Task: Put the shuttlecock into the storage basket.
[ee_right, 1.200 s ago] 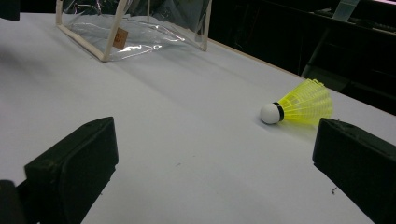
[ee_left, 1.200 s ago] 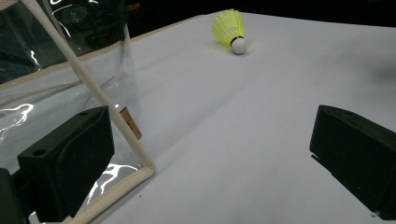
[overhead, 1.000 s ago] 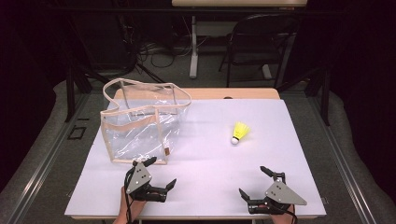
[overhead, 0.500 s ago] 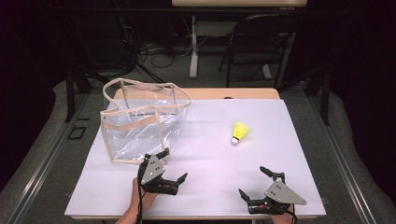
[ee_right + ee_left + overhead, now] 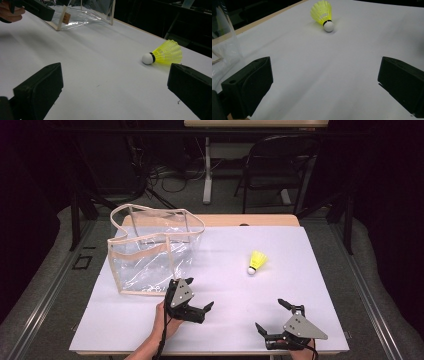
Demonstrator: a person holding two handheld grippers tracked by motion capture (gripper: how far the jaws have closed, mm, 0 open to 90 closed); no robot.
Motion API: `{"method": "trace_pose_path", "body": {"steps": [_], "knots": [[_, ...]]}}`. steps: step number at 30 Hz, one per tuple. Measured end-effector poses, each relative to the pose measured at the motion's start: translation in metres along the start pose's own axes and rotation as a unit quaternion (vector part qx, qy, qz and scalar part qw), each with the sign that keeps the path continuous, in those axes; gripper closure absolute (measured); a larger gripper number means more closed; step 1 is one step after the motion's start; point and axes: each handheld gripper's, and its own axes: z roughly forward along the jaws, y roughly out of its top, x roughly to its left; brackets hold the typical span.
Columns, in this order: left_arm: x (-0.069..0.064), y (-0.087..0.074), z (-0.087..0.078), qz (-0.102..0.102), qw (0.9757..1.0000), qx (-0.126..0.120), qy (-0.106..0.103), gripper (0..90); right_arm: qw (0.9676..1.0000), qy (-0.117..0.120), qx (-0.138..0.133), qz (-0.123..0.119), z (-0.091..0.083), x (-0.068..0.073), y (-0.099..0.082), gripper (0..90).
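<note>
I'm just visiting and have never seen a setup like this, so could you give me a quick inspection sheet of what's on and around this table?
Surface: white table top, flat and bare across most of its area.
Job's things: yellow shuttlecock lying on its side, white tip toward the near edge; clear bag standing open at the left.
Clutter: nothing seen.
Grippers: left tool open, near the bag's front corner, aimed toward the shuttlecock; right tool open, low at the near right edge. Neither holds anything.
Cables: thin lead trailing from the left tool along the hand; loose cables on the floor beyond.
Surroundings: dark room, chair behind the table.
</note>
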Motion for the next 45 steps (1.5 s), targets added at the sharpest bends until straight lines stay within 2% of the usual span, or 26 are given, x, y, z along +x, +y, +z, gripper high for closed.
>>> {"method": "trace_pose_path", "body": {"steps": [22, 39, 45], "knots": [[0.001, 0.023, 0.041, -0.011, 0.9995, 0.021, -0.023, 0.0, 1.0000, 0.003, 0.007, 0.000, 0.001, 0.000, -0.001, 0.0], [0.003, 0.051, 0.070, 0.001, 0.9985, 0.037, -0.041, 0.0, 1.0000, 0.004, 0.008, 0.002, 0.001, -0.001, -0.001, 0.0], [0.001, 0.059, 0.082, -0.002, 0.9982, 0.040, -0.044, 0.0, 1.0000, 0.004, 0.008, 0.003, 0.001, -0.001, -0.002, 0.0]]}}
